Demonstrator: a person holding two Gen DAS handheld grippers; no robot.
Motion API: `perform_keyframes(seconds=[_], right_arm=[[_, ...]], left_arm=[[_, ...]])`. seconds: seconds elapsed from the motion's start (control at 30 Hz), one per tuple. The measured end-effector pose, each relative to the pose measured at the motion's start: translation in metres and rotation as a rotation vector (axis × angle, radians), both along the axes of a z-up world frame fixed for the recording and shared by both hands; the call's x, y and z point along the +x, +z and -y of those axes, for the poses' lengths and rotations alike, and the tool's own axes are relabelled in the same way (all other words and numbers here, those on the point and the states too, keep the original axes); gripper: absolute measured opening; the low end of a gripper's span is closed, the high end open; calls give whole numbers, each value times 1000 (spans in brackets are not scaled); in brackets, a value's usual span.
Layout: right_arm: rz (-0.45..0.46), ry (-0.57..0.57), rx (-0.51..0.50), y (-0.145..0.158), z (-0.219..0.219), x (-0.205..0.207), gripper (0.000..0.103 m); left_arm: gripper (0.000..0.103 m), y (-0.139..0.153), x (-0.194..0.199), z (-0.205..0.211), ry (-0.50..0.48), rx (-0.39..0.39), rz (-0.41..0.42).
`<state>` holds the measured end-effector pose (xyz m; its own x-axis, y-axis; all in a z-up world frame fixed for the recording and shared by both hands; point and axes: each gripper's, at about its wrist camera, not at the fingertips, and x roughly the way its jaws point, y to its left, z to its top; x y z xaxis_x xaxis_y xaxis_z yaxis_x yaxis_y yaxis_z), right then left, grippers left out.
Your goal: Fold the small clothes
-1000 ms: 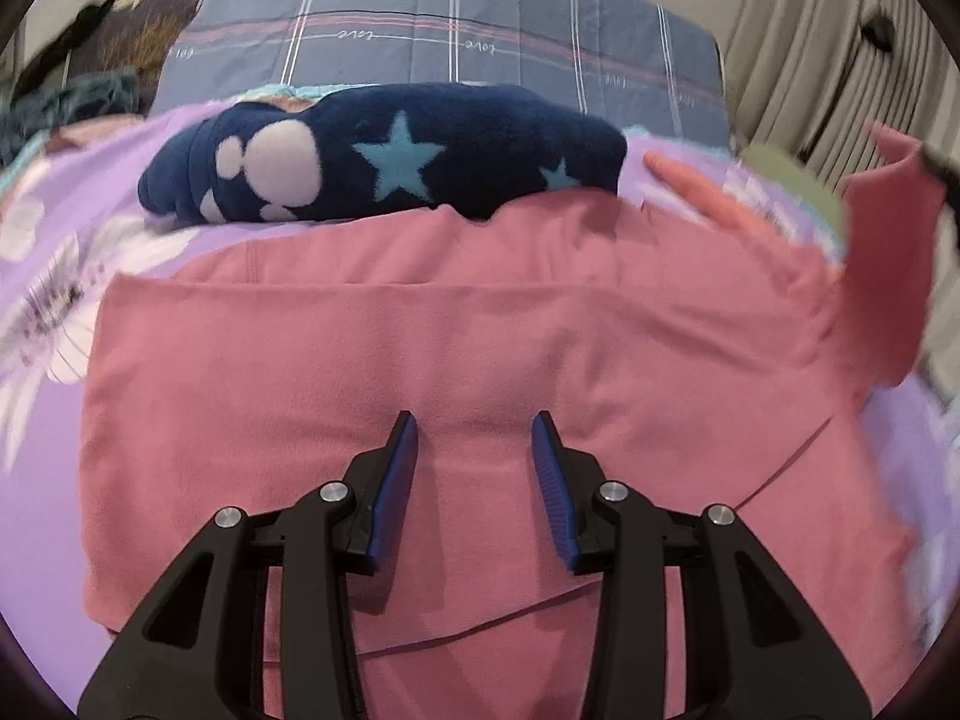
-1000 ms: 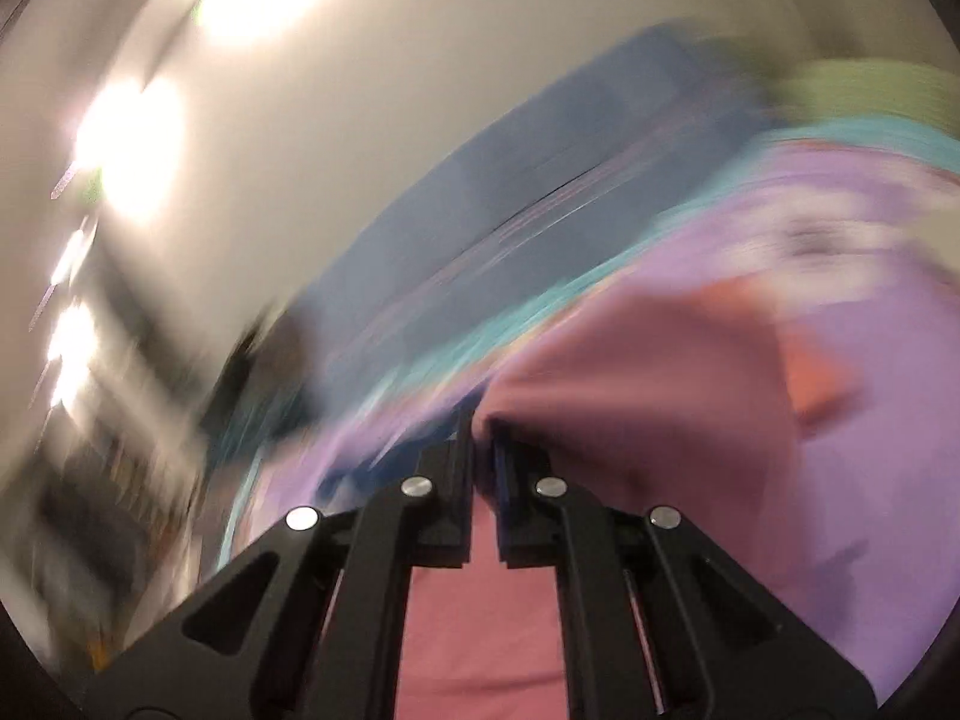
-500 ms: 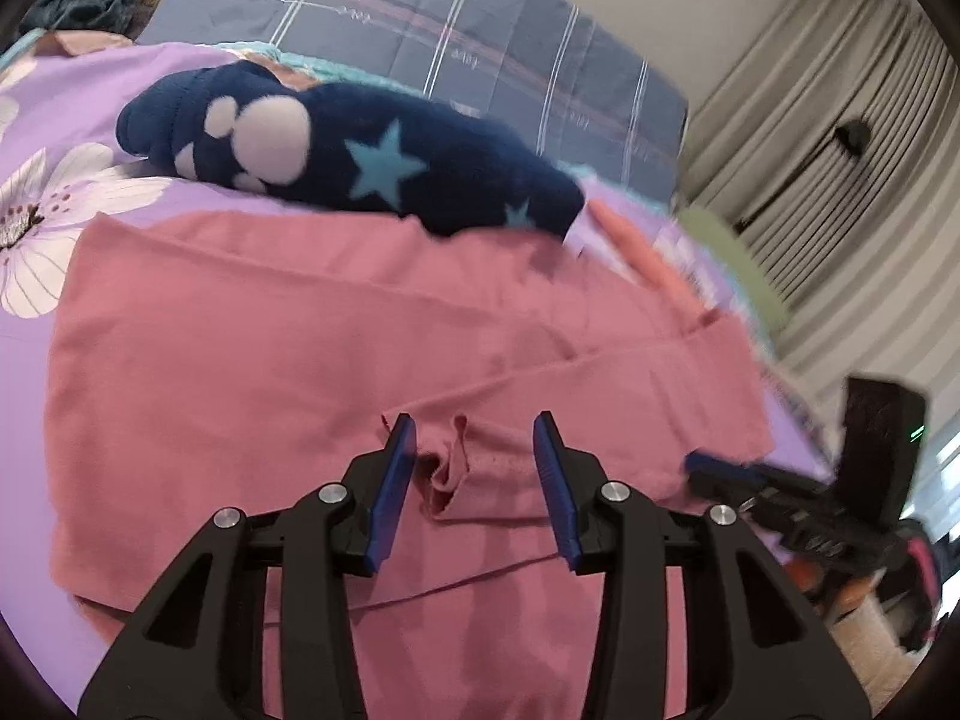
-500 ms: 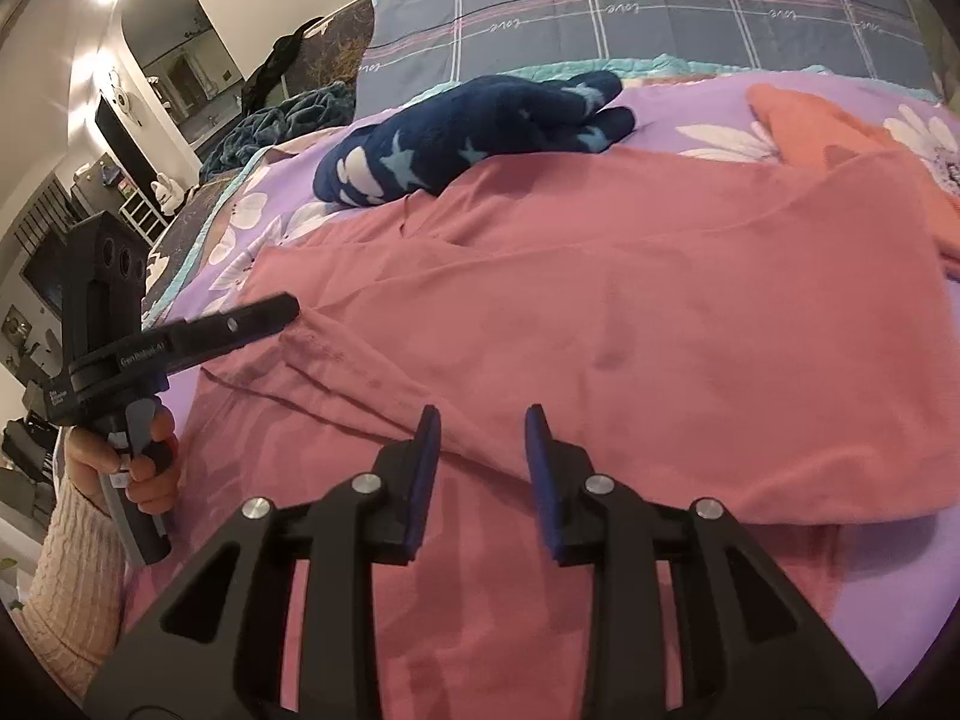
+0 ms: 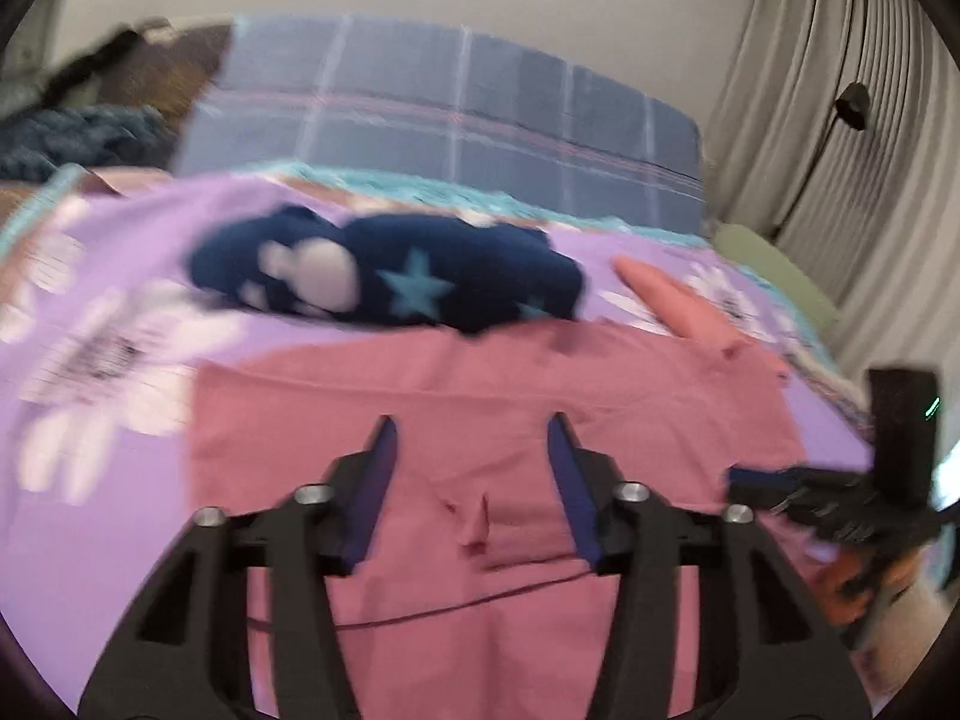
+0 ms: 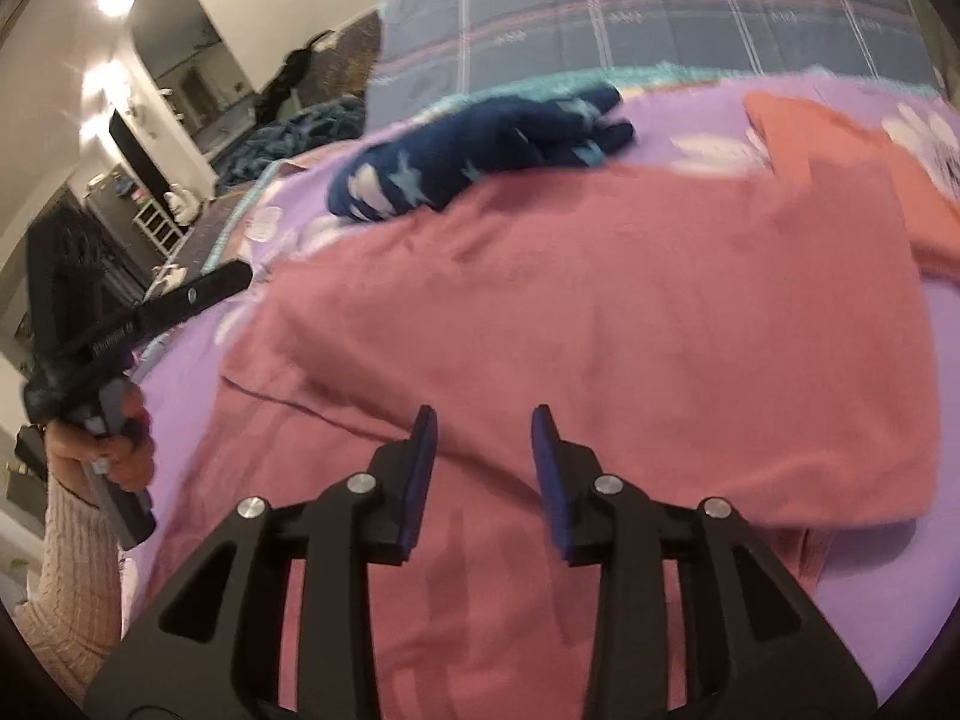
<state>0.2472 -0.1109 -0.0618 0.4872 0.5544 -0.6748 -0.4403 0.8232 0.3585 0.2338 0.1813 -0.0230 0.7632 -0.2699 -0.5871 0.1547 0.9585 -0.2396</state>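
Left tongs (image 5: 471, 450) apart with nothing between, jaws just widening, above pink garment (image 5: 492, 414) spread on lilac floral bedspread (image 5: 120, 324). Behind: navy star-patterned fleece (image 5: 396, 282), plaid pillow (image 5: 456, 120), beige curtains (image 5: 840, 120). Right tongs (image 6: 483, 441) likewise just parted, empty, over same garment's folded edge.

shirt (image 5: 540, 420): dusty pink, plain
fleece thing (image 5: 390, 282): navy with light blue stars and white blobs
bedsheet (image 5: 120, 360): purple, big white flowers
pillow (image 5: 450, 120): grey-blue plaid with white and pink lines
curtain (image 5: 840, 90): beige
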Motion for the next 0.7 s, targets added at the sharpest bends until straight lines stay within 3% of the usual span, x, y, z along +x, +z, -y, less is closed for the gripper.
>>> perform_keyframes(seconds=[0.17,0.37,0.47,0.57,0.7], right_arm=[[-54,70,-13,-2,-33,22,36],[-234,140,29,-32,-80,42,34],[-225,350,74,-27,-92,12,34],[-165,481,14,-18,-99,-15,35],[-126,320,-22,-4,-87,9,35]], left_arm=[[52,-21,-16,-22,18,-58,-77],[52,-33,-32,-28,32,-56,-97],[53,-29,-40,-33,24,-46,-86],[53,-26,-42,-33,4,-54,-79],[53,-29,-39,-21,-45,-85,-90]])
